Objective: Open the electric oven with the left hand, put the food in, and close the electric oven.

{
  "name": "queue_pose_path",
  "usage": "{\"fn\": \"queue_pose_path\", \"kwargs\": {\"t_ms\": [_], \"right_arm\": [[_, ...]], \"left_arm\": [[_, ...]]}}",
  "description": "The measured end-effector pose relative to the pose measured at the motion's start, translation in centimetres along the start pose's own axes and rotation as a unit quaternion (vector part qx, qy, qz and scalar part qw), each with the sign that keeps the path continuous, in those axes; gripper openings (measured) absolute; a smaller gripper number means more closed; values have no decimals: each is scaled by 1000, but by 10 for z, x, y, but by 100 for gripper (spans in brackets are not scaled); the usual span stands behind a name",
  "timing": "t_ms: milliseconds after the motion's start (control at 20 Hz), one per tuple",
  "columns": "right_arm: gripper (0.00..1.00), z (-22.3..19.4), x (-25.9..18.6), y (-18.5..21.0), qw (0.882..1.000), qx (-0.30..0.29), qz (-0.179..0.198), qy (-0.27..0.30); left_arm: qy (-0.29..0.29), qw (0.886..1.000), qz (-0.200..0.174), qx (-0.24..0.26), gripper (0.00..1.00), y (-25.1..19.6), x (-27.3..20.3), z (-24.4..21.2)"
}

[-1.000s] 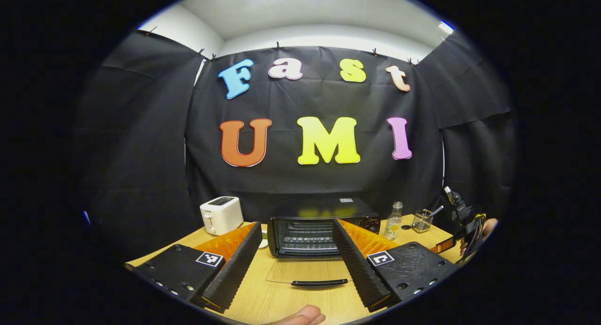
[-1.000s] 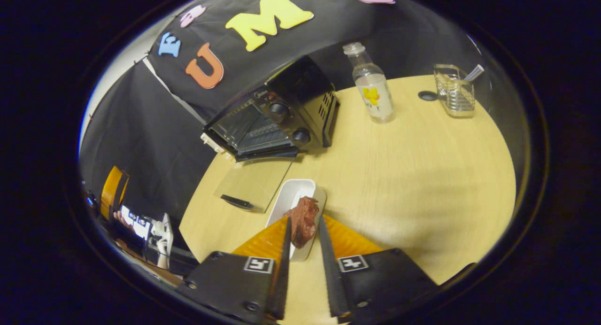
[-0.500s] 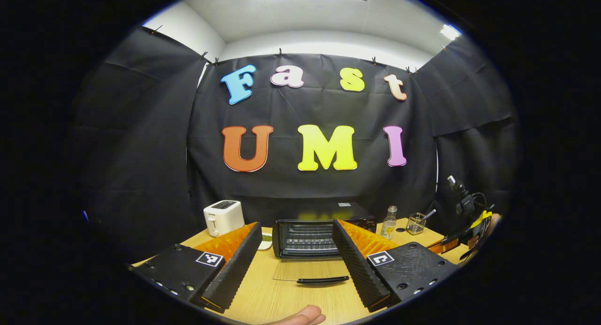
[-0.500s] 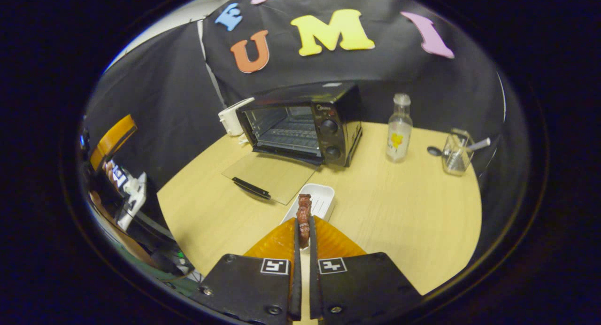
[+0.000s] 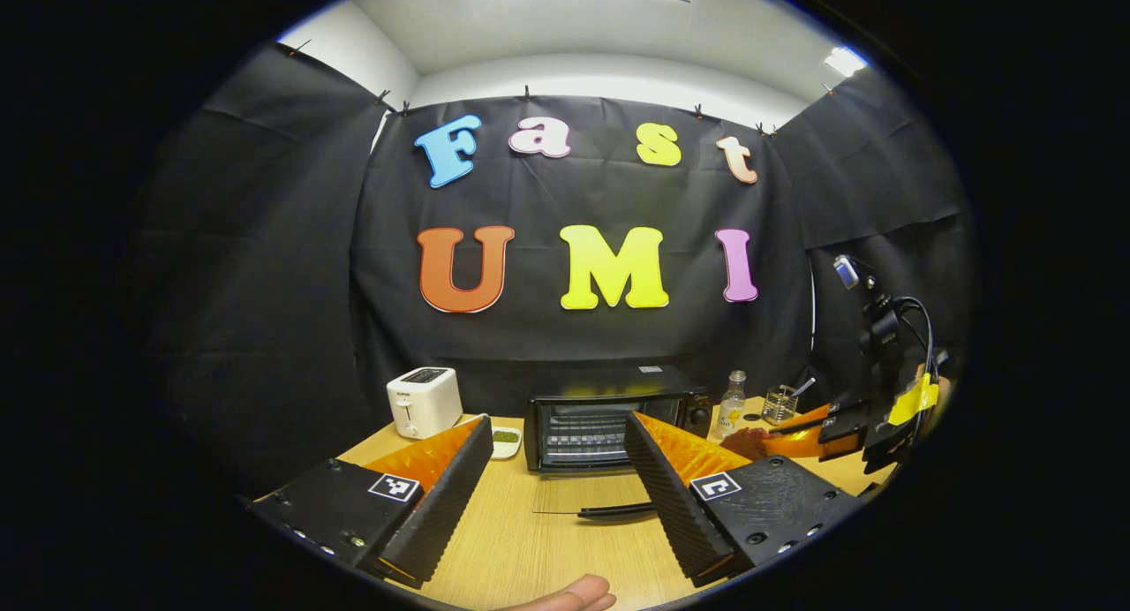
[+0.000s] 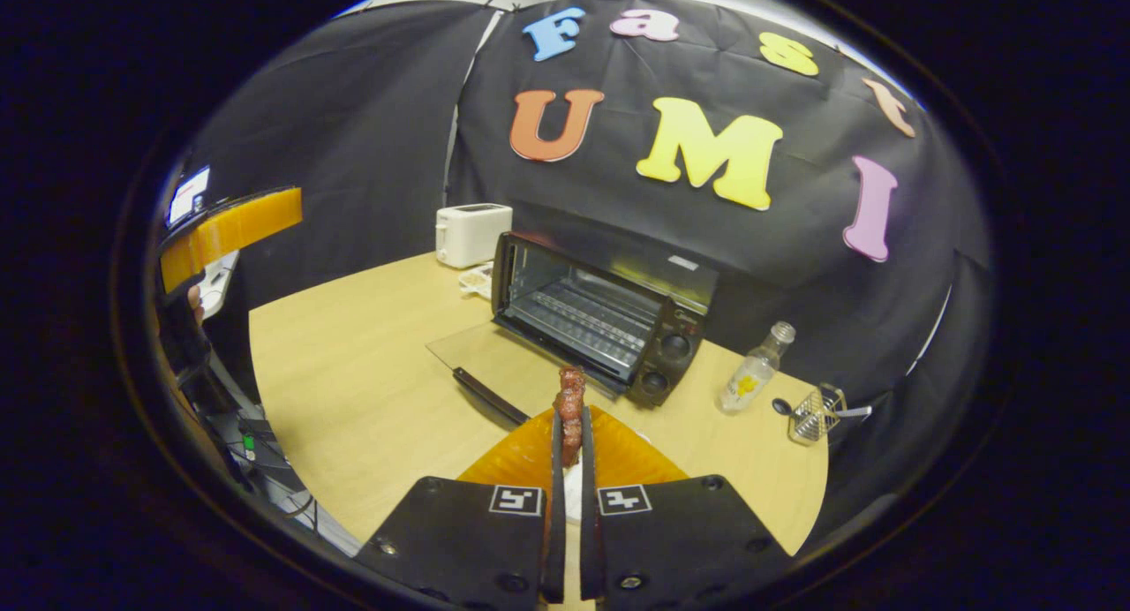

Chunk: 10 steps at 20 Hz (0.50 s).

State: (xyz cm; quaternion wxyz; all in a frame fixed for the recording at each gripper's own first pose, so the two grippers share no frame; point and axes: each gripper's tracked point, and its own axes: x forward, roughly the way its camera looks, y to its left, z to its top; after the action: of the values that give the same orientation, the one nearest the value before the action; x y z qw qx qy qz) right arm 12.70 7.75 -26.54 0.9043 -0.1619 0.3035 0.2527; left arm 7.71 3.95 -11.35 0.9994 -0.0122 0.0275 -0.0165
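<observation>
While clamping meat [image 6: 570, 405], right gripper [image 6: 569, 434]

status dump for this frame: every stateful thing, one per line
electric oven: door folded down flat, cavity empty, rack bare
oven door: fully open, lying level at table height
food: lifted off the table, pinched upright between the right gripper's fingers
right gripper: shut on the food
left gripper: open, holding nothing
toaster: slots empty
bottle: upright, capped
</observation>
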Motion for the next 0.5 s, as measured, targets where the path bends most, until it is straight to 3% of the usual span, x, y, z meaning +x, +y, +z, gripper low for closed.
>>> {"fn": "queue_pose_path", "kwargs": {"t_ms": [300,500], "right_arm": [[10,45,57,31,997,45,-5,-60],[10,66,107,35,989,123,0,-85]], "left_arm": [[7,1000,5,-4,96,23,3,-12],[21,1000,20,-12,96,38,9,-28]]}}
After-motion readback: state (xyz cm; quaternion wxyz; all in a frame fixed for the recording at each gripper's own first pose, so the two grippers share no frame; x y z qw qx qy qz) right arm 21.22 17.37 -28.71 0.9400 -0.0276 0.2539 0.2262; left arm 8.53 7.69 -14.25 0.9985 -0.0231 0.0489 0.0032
